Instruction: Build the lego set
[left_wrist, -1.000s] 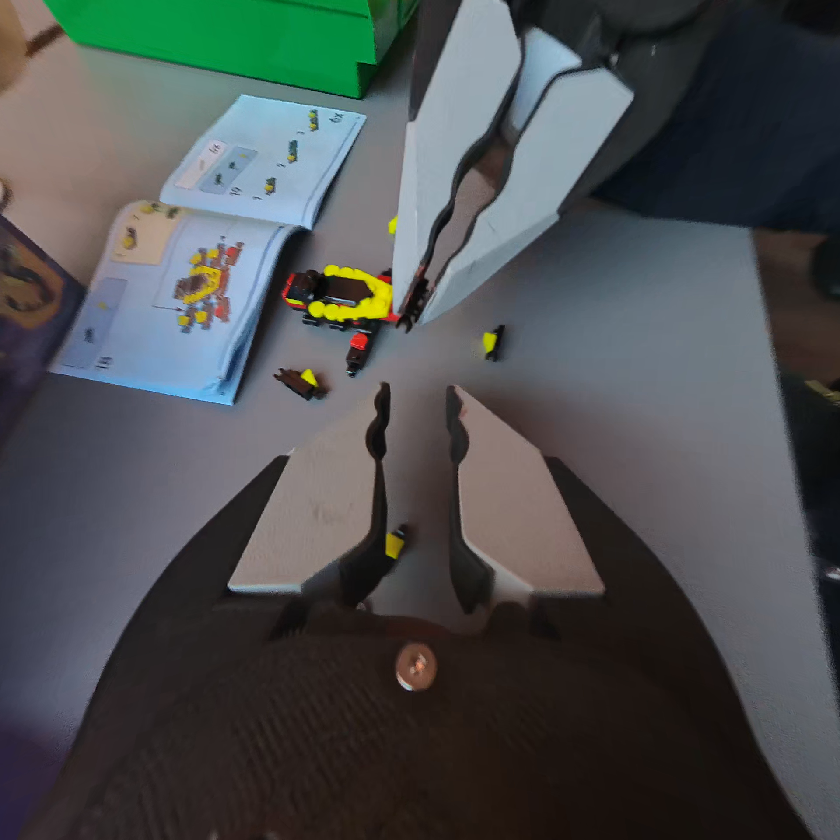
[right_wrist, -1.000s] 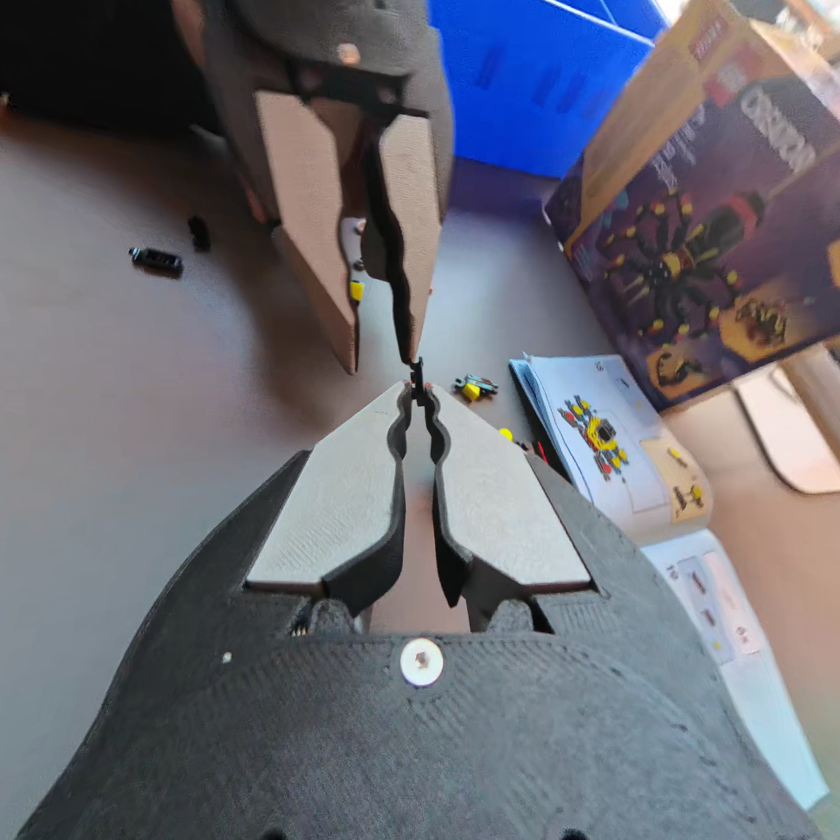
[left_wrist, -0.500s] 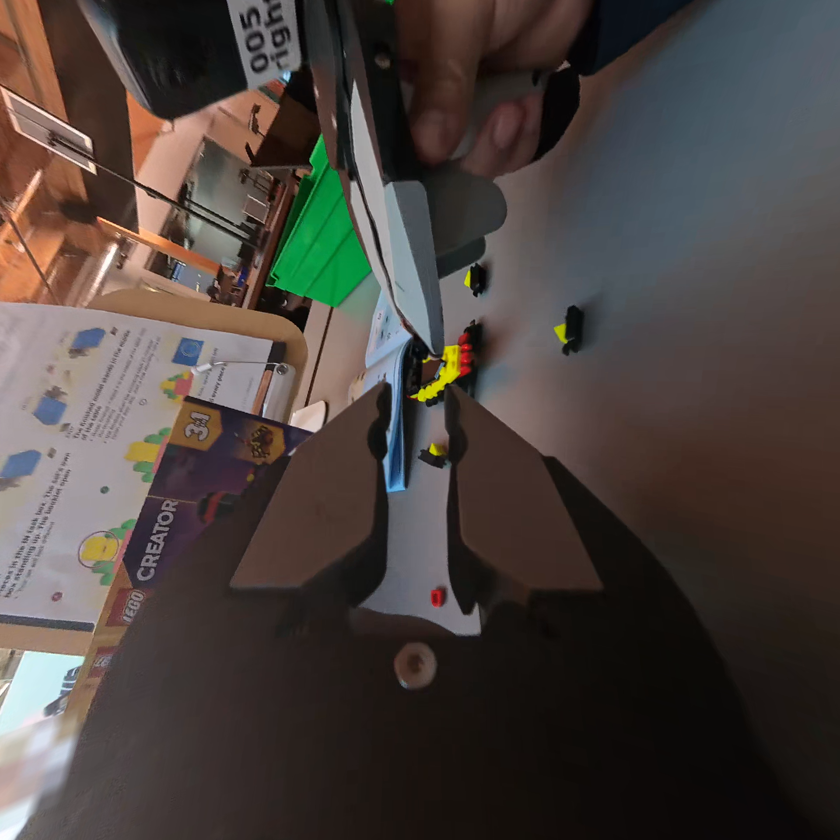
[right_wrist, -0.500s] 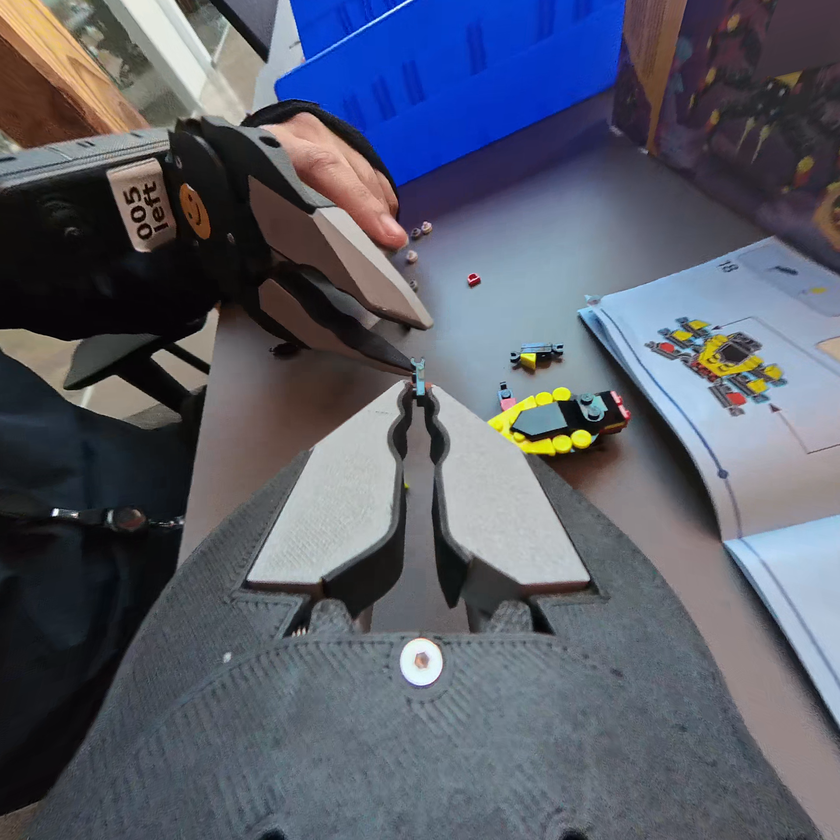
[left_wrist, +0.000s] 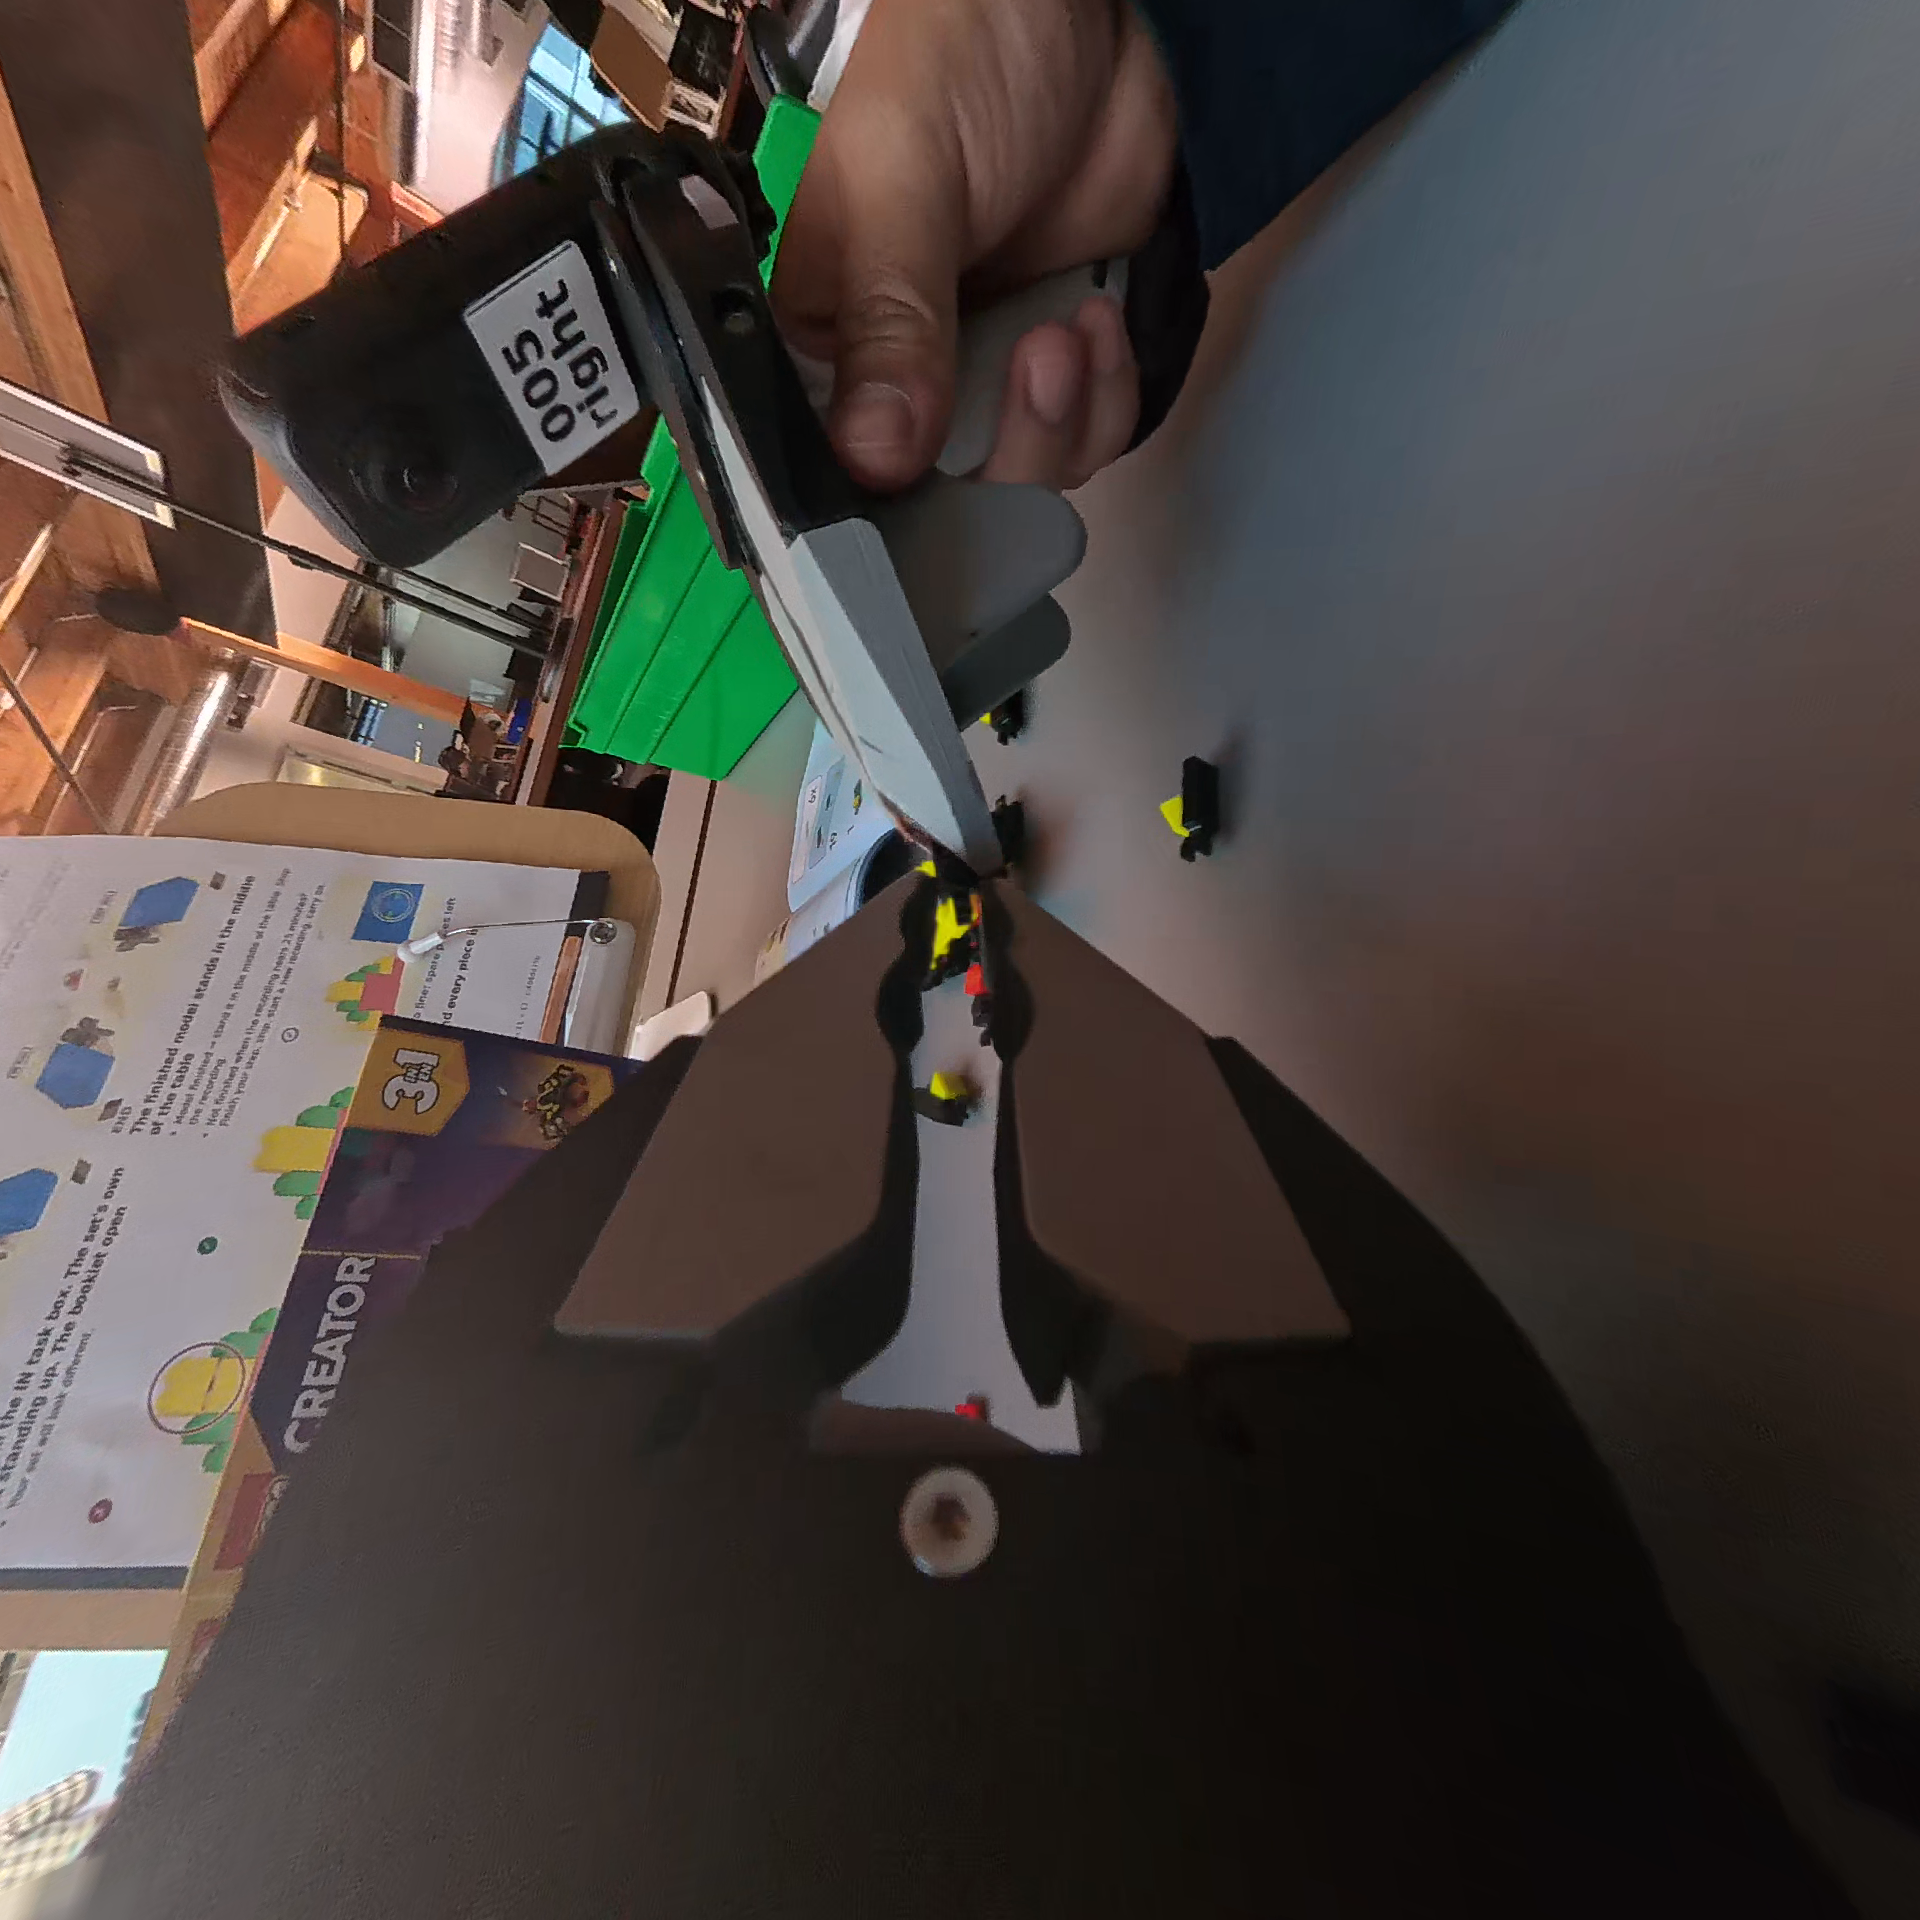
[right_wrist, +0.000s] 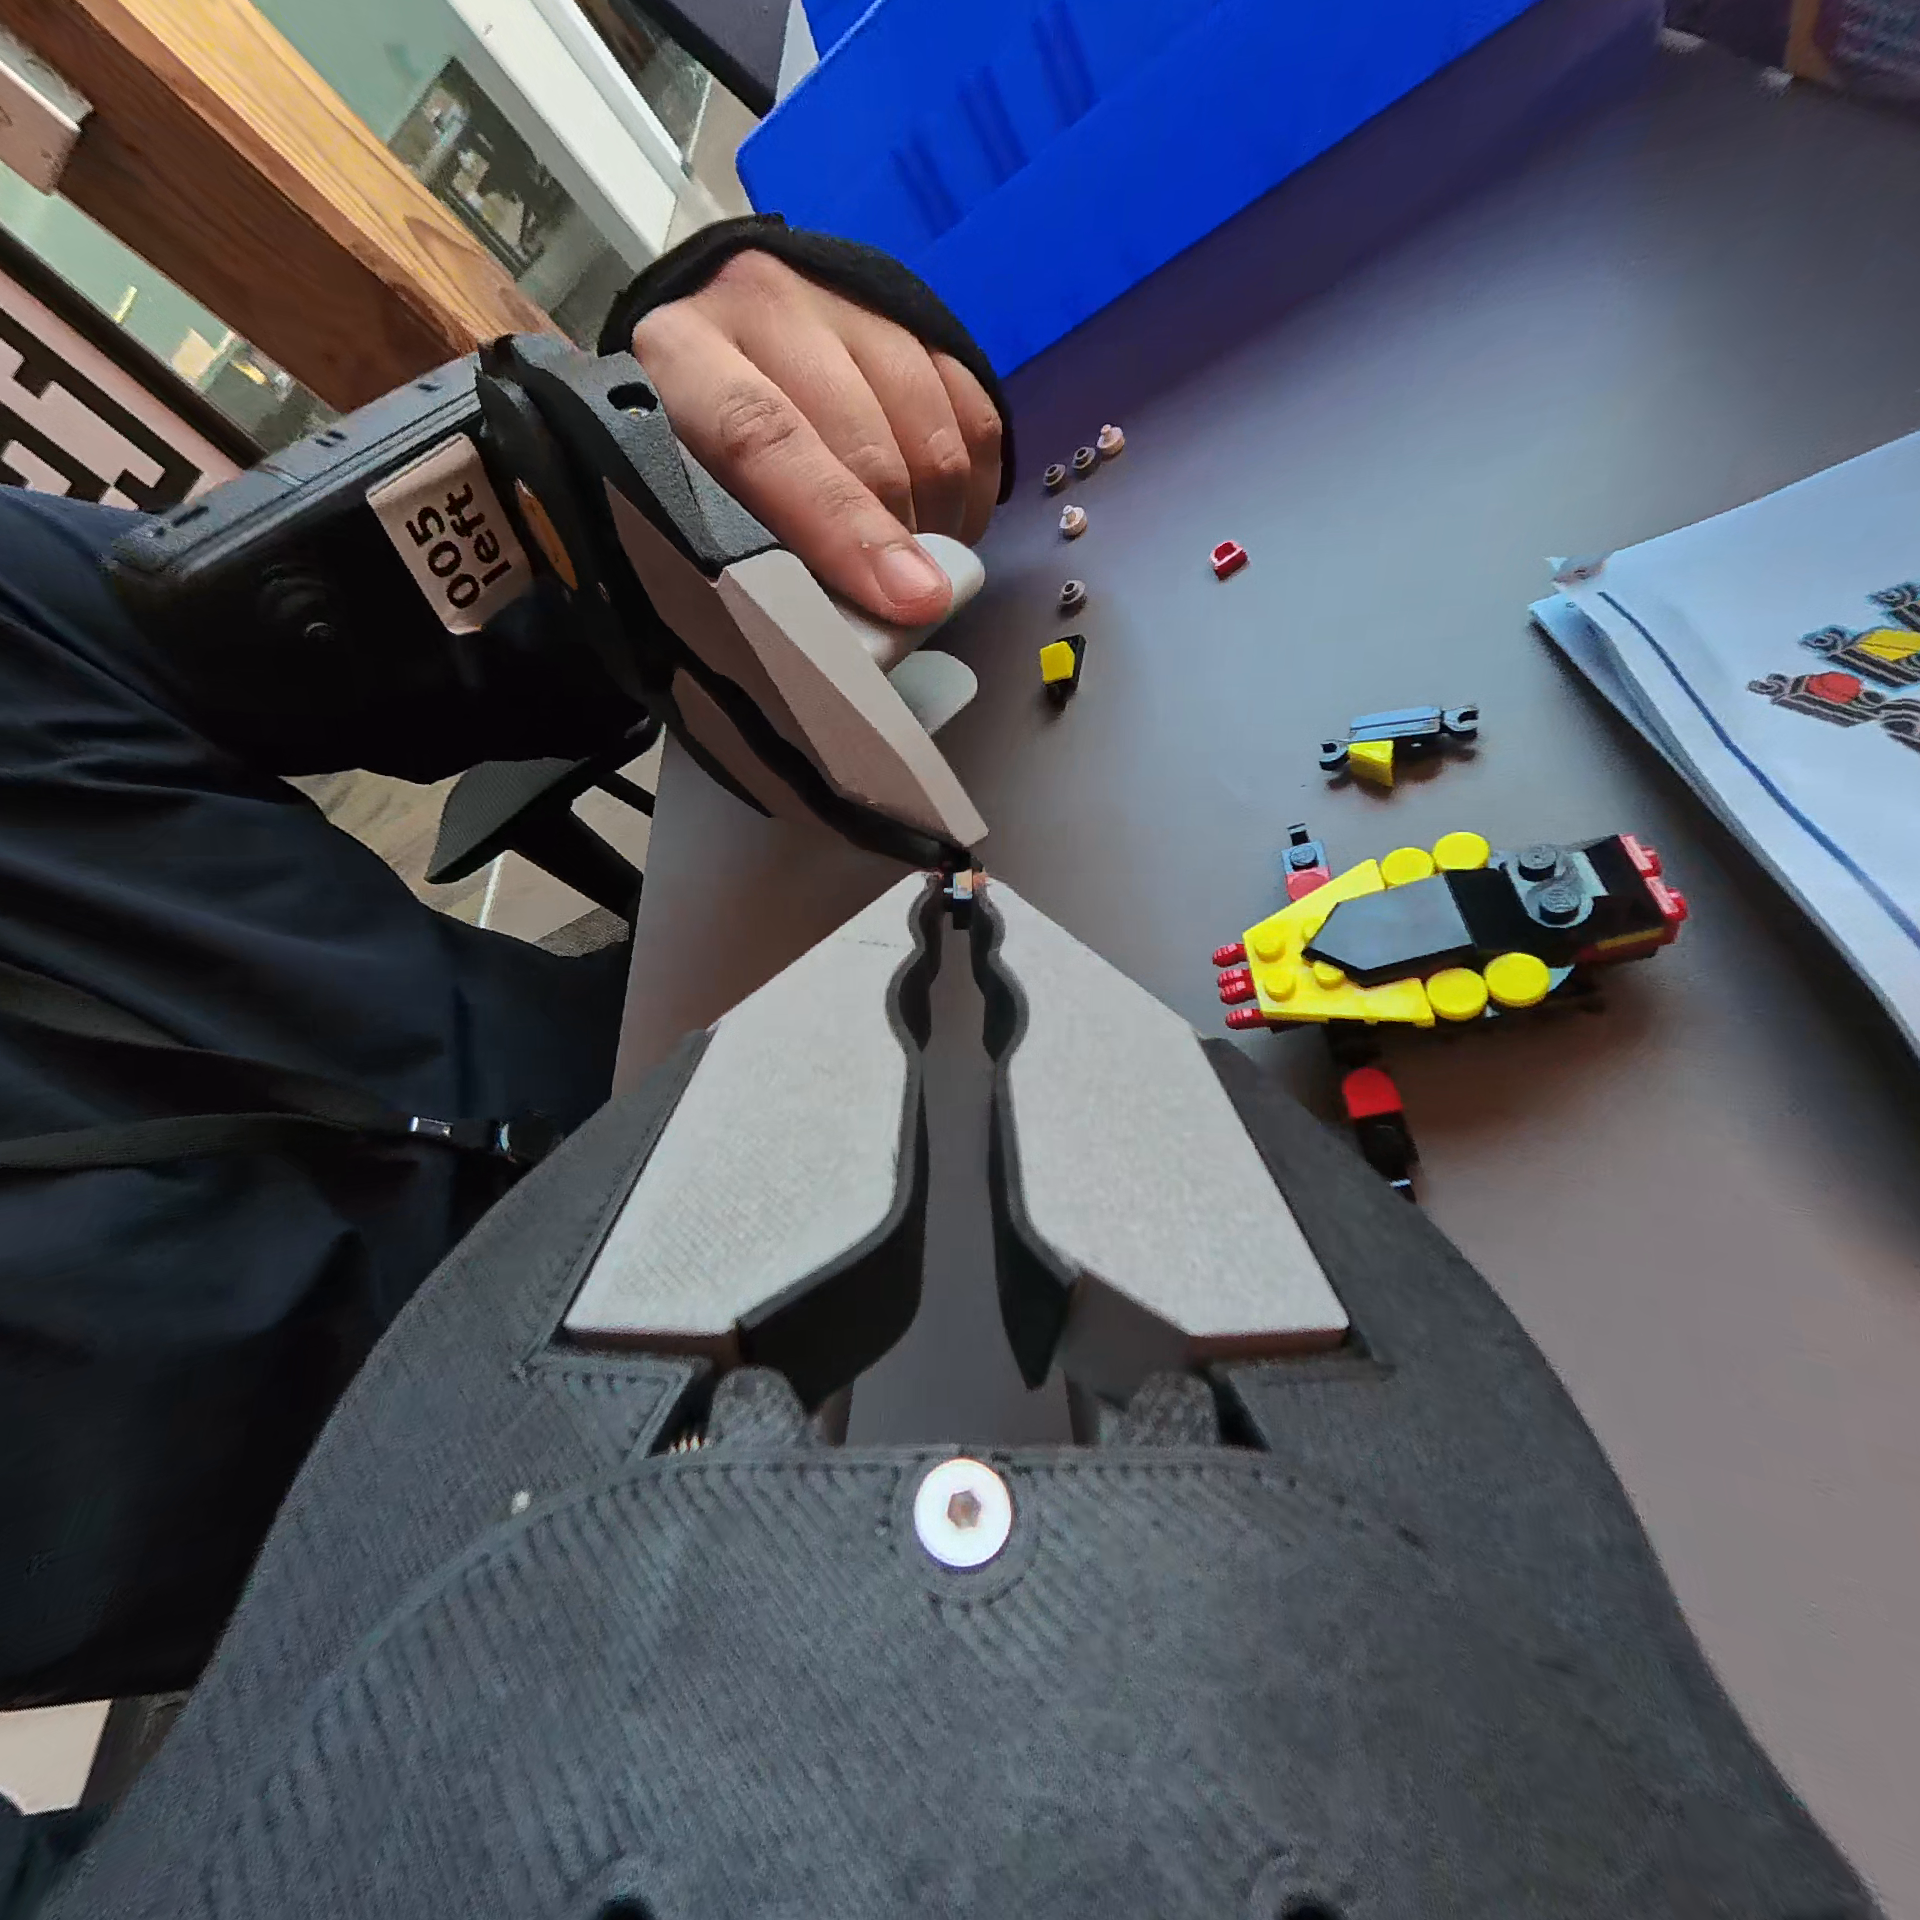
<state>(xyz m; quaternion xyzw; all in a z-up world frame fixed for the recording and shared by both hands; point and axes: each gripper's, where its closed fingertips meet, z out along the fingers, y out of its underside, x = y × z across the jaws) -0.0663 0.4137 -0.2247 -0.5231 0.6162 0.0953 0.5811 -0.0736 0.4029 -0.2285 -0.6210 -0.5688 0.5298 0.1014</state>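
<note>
My right gripper (right_wrist: 961, 891) is shut on a small black Lego piece (right_wrist: 961, 902) and holds it above the table. My left gripper (left_wrist: 954, 899) comes in from the left in the right wrist view (right_wrist: 951, 847). Its jaws are nearly together, and its tips meet the far end of the same piece. The right gripper's tip (left_wrist: 982, 857) touches the left fingertips. The half-built yellow, black and red model (right_wrist: 1434, 956) lies on the dark table to the right. It shows through the left gripper's gap (left_wrist: 948, 925).
Loose pieces lie beyond the model: a black-and-yellow clip bar (right_wrist: 1392, 738), a yellow slope (right_wrist: 1060, 660), a red bit (right_wrist: 1228, 558), small round studs (right_wrist: 1081, 457) and a red-black leg (right_wrist: 1371, 1122). The booklet (right_wrist: 1766, 727), blue bin (right_wrist: 1143, 156), green bin (left_wrist: 686, 644) and set box (left_wrist: 416, 1195) surround them. Only a small space, under 4 cm, lies between the two pairs of fingers. The black-and-yellow clip bar (right_wrist: 1392, 738) is about 9 centimeters from both grippers' fingertips. It is also in sight in the left wrist view (left_wrist: 932, 1090).
Both grippers have tilted and come together tip to tip above the table. The left gripper's jaws have narrowed around the end of the piece held by the right gripper.
</note>
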